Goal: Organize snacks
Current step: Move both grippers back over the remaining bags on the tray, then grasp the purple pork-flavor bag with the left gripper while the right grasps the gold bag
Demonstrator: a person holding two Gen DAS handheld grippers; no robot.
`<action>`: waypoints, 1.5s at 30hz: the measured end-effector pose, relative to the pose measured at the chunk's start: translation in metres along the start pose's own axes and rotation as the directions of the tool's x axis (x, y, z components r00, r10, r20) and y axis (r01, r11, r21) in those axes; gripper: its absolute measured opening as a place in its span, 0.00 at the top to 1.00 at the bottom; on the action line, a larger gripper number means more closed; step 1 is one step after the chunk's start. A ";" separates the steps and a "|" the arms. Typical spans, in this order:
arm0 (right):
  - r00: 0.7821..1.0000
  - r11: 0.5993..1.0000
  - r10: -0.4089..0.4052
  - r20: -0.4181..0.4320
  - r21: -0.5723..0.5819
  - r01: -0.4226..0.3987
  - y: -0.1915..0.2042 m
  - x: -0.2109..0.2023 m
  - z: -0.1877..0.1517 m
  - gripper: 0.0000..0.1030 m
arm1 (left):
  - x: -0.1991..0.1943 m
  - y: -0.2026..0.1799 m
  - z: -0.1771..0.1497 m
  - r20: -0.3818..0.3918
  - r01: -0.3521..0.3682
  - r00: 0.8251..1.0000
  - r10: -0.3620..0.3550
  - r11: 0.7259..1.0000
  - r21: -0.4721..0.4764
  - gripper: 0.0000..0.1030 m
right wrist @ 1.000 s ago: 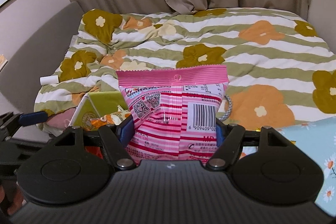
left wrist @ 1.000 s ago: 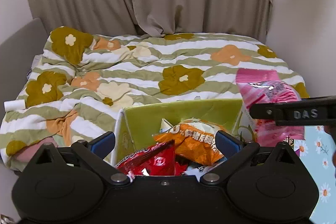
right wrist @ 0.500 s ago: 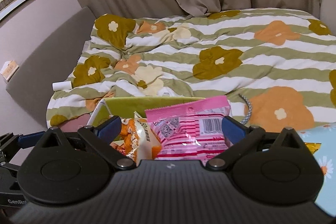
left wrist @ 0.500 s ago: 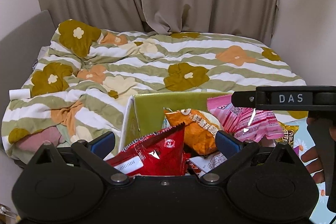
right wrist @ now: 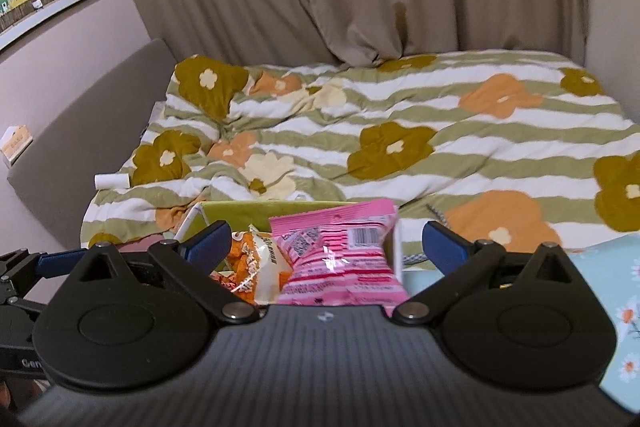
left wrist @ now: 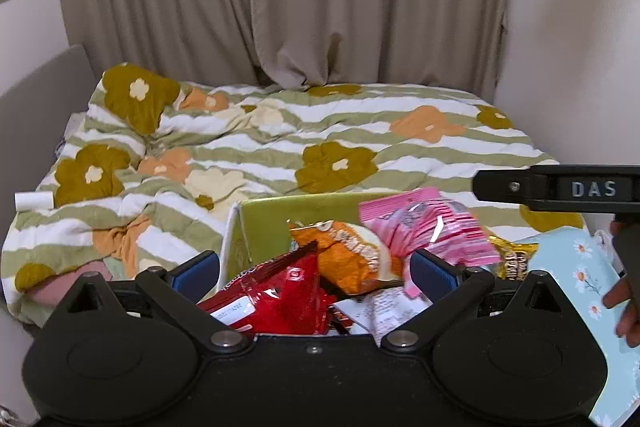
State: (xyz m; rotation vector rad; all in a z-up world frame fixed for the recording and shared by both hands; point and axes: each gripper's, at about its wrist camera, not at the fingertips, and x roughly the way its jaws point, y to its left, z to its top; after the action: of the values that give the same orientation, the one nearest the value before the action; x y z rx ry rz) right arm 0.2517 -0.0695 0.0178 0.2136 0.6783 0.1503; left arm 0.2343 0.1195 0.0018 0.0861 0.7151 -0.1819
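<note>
On the left, the green box sits at the near edge of the flower-patterned duvet, and it is already heaped above its rim. The left gripper hangs over that heap with its fingers spread and clamping nothing; the red packet lies between and beneath them, propped at an angle, seemingly against the orange packet. A careless sweep of this hand could catch the red packet's raised corner and flip it out of the box onto the bed. Toward the middle, the orange packet leans against the box's back wall and carries part of the load. Further right, the pink packet lies on top of the pile near the right side of the box, crumpled and tilted, and the right gripper stands over it with fingers fully released, touching it nowhere. Perched that high and slick, it may slide off the right side onto the light-blue daisy cloth, where a gold packet still waits. Adding that one on top would likely topple the stack unless the contents are pressed down first.
</note>
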 end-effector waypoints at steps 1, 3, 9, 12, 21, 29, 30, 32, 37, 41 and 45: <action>1.000 1.000 -0.009 0.003 -0.001 0.009 -0.003 -0.006 -0.001 0.00 | -0.004 -0.003 -0.001 0.006 0.005 1.000 -0.005 1.000 0.006 0.00; 0.999 0.999 -0.037 0.004 -0.004 0.037 -0.009 -0.021 -0.004 0.00 | -0.010 -0.007 -0.002 0.013 0.012 1.000 -0.013 1.000 0.020 0.00; 0.992 0.992 -0.127 0.006 0.000 0.127 -0.030 -0.061 -0.016 0.00 | -0.023 -0.029 -0.007 0.022 0.052 0.998 -0.054 0.997 0.063 0.00; 0.988 0.988 -0.153 0.006 0.004 0.153 -0.047 -0.076 -0.021 0.00 | -0.030 -0.043 -0.011 0.032 0.067 0.997 -0.069 0.995 0.071 0.00; 0.990 0.990 -0.141 -0.026 -0.022 0.141 -0.115 -0.089 -0.028 0.00 | -0.030 -0.111 -0.023 0.023 0.050 0.998 -0.052 0.997 0.059 0.00; 0.995 0.994 -0.059 -0.081 -0.098 0.051 -0.187 -0.074 -0.020 0.00 | -0.007 -0.193 -0.036 -0.013 -0.027 1.000 0.027 0.999 0.019 0.00; 0.995 0.994 -0.048 -0.092 -0.105 0.038 -0.196 -0.069 -0.019 0.00 | -0.001 -0.203 -0.038 -0.020 -0.037 0.999 0.037 0.999 0.016 0.00; 0.992 0.993 -0.028 -0.120 -0.118 0.014 -0.212 -0.058 -0.017 0.00 | 0.010 -0.219 -0.043 -0.032 -0.050 0.998 0.050 0.999 0.011 0.00; 0.981 0.993 0.031 -0.192 -0.105 -0.052 -0.239 -0.022 -0.017 0.00 | 0.046 -0.253 -0.058 -0.089 -0.081 0.993 0.084 0.996 0.033 0.00; 0.969 0.991 0.084 -0.232 -0.080 -0.105 -0.251 0.010 -0.022 0.00 | 0.080 -0.270 -0.068 -0.124 -0.119 0.984 0.130 0.989 0.091 0.00; 0.954 0.988 0.132 -0.270 -0.042 -0.148 -0.255 0.046 -0.029 0.00 | 0.113 -0.278 -0.077 -0.158 -0.168 0.969 0.190 0.975 0.147 0.01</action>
State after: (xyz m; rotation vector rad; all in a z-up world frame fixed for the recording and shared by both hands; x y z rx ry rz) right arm 0.2857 -0.3028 -0.0939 0.1838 0.9254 0.3402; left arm 0.2143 -0.1581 -0.1355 0.2956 0.8621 -0.0483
